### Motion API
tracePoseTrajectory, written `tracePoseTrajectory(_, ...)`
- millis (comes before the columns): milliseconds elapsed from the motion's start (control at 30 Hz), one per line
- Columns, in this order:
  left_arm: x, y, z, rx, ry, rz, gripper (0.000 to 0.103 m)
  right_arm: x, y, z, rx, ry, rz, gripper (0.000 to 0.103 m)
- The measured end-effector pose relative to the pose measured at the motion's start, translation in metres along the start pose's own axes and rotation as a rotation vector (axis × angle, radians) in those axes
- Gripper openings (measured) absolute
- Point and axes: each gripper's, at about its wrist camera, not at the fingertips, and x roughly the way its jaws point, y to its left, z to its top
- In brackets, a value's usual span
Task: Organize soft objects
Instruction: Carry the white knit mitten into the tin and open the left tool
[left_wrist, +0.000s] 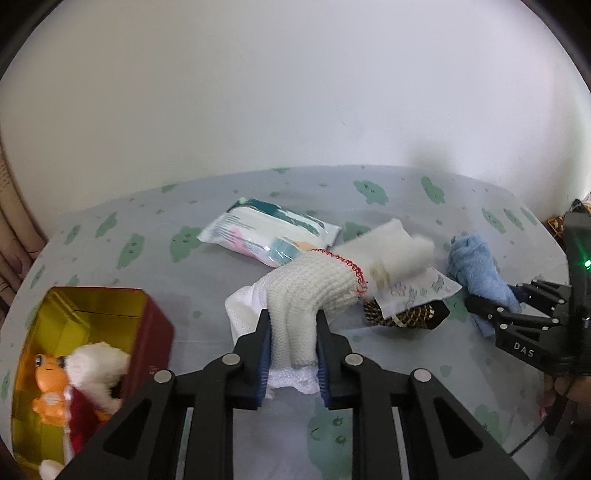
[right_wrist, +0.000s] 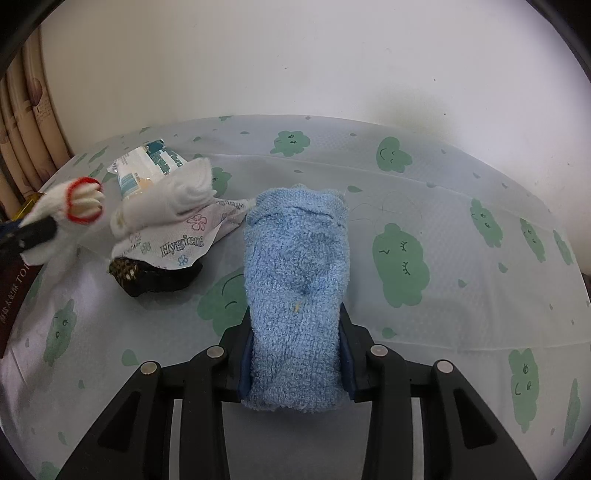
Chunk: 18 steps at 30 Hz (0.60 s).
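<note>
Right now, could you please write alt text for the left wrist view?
The left gripper clamps a white knit glove above a cloud-print tablecloth. A red tin holding a plush toy sits left.

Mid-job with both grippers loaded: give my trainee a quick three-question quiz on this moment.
1. True or false: the left gripper is clamped on the white knit glove.
2. What does the right gripper hold? A) the wipes pack B) the blue towel C) the black mesh item
3. Fill in: the plush toy lies inside the red ____ with the gold lining.

Key: 1 true; 2 B; 3 tin.
</note>
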Motion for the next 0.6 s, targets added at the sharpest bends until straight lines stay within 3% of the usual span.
tracePoseTrajectory(600, -0.058, 0.058, -0.005, -0.08, -0.059, 0.059, 0.021, -0.001, 0.001, 0.0, -0.006, 0.0, -0.006, 0.036)
